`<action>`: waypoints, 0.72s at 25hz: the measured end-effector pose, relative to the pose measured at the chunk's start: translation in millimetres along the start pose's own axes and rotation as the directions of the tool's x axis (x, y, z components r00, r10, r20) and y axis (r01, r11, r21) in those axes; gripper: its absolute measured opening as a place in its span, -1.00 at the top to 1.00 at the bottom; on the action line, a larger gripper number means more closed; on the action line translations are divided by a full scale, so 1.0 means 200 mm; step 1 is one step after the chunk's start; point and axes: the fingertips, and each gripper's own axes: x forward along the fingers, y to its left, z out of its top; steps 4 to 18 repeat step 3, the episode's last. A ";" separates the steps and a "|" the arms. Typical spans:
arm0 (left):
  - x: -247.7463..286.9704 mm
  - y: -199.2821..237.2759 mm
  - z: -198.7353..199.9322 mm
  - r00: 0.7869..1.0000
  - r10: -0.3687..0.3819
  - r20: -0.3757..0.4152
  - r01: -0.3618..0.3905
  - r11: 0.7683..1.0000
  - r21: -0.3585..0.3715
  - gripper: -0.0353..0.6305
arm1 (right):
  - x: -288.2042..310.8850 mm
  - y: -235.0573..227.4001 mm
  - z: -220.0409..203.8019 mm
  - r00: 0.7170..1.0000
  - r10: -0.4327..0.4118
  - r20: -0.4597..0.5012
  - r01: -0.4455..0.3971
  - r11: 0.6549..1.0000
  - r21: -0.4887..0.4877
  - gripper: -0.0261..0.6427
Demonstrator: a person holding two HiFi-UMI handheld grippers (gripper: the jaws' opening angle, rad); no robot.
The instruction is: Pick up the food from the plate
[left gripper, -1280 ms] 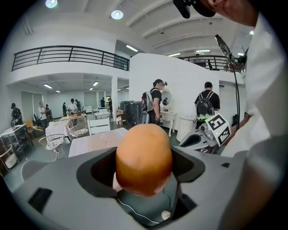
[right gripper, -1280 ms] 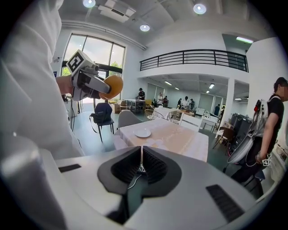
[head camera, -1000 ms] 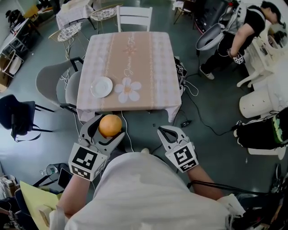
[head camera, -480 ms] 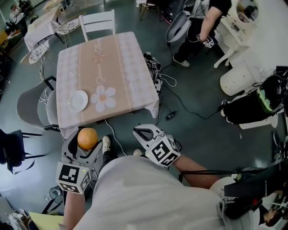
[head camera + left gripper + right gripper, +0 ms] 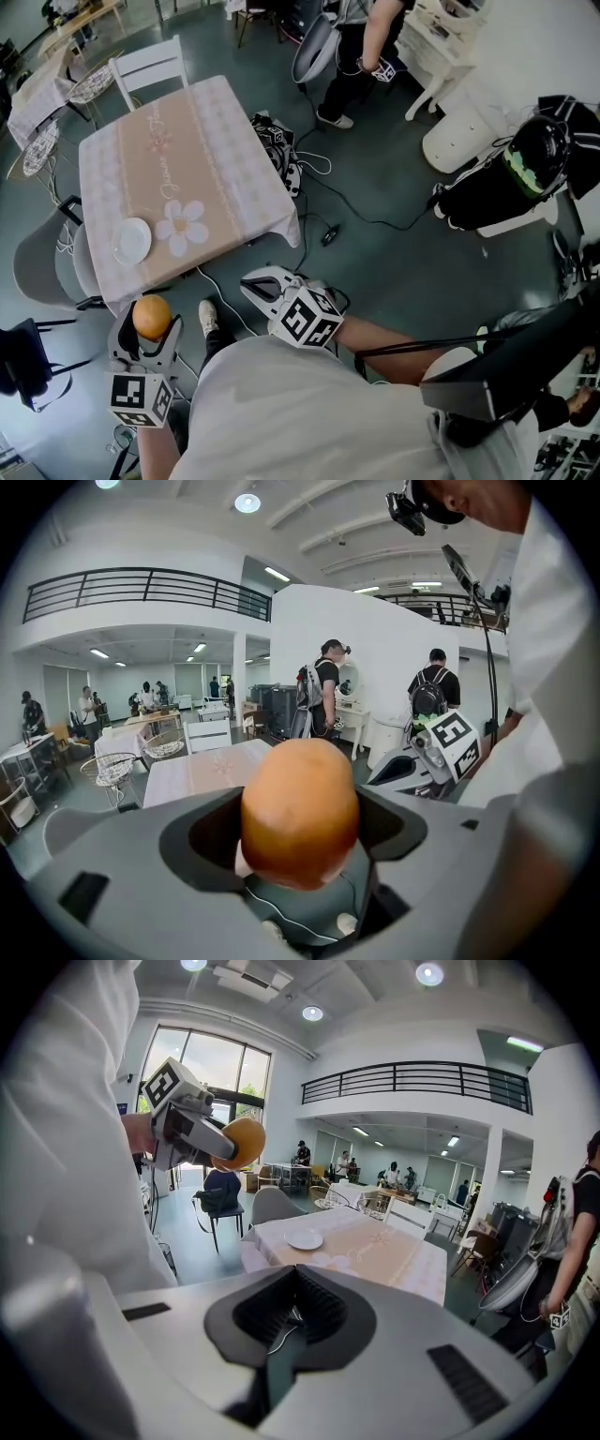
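Observation:
An orange, round piece of food (image 5: 151, 316) sits between the jaws of my left gripper (image 5: 145, 330), which is shut on it, low at the left in the head view, off the table. It fills the centre of the left gripper view as the orange food (image 5: 300, 811) and shows in the right gripper view as the orange food (image 5: 238, 1144). The white plate (image 5: 132, 241) lies bare on the table's near left corner; the plate (image 5: 304, 1239) also shows past the right jaws. My right gripper (image 5: 251, 285) is shut with nothing in it, held in front of my body.
The table (image 5: 206, 159) has a pink checked cloth with a flower print (image 5: 182, 227). A white chair (image 5: 149, 65) stands at its far end, grey chairs (image 5: 42, 273) at its left. Cables (image 5: 323, 225) trail on the floor. A person (image 5: 361, 52) stands at the back.
The head view has swung: the table slid up and to the left. Both grippers dropped lower and leftward in frame, the orange food still held in the left one.

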 end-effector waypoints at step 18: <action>0.01 0.01 -0.01 1.000 0.002 -0.007 -0.002 1.000 -0.005 -0.21 | 0.02 0.00 0.00 1.000 0.011 -0.001 -0.011 1.000 0.000 0.89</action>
